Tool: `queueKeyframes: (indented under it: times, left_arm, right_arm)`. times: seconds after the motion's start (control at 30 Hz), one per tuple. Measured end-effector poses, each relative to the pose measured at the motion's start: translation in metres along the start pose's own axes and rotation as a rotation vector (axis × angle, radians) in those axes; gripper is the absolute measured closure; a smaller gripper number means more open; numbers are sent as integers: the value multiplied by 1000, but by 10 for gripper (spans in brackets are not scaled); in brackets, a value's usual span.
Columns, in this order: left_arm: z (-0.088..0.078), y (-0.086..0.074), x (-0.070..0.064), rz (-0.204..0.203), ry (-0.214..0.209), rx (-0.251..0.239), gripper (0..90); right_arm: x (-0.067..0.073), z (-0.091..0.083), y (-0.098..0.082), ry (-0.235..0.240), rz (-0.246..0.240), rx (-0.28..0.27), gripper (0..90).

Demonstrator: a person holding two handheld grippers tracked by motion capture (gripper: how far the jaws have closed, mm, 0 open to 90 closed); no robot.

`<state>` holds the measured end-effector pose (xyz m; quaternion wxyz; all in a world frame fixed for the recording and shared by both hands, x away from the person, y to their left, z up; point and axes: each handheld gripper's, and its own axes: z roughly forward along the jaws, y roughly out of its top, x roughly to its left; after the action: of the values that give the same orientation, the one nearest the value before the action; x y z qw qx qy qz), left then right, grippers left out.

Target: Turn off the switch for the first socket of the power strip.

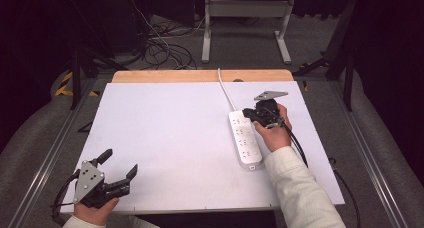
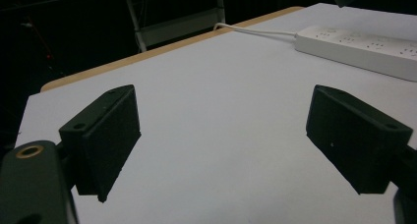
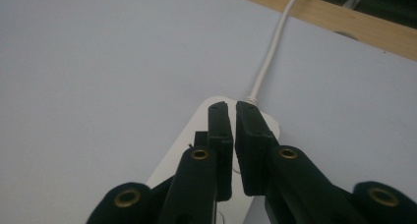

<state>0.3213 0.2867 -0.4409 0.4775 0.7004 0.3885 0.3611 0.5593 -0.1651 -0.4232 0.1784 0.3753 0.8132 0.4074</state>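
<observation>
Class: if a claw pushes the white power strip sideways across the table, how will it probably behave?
The power strip looks rigid and lies flat, so it would likely slide, not roll or tip. Its cord runs off the table's far edge, so it may pivot or drag. The smooth tabletop suggests little grip.

White-topped table [image 1: 165,138]; white power strip [image 1: 245,140] flat on right half, cord [image 1: 226,90] toward far edge

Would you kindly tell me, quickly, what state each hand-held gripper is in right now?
Left hand-held gripper: open, holding nothing.
Right hand-held gripper: closed with nothing between its jaws, poised over the power strip.
</observation>
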Motion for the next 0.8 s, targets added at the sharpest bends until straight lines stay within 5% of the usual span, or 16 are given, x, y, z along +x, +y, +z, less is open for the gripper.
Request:
queueKeyframes:
  times: [0.33, 0.8]
  left_arm:
    - [1, 0, 0, -1, 0, 1, 131]
    - [3, 1, -1, 0, -7, 6, 131]
  right_arm:
    - [5, -18, 6, 39, -4, -69, 551]
    - [8, -34, 8, 40, 1, -120, 374]
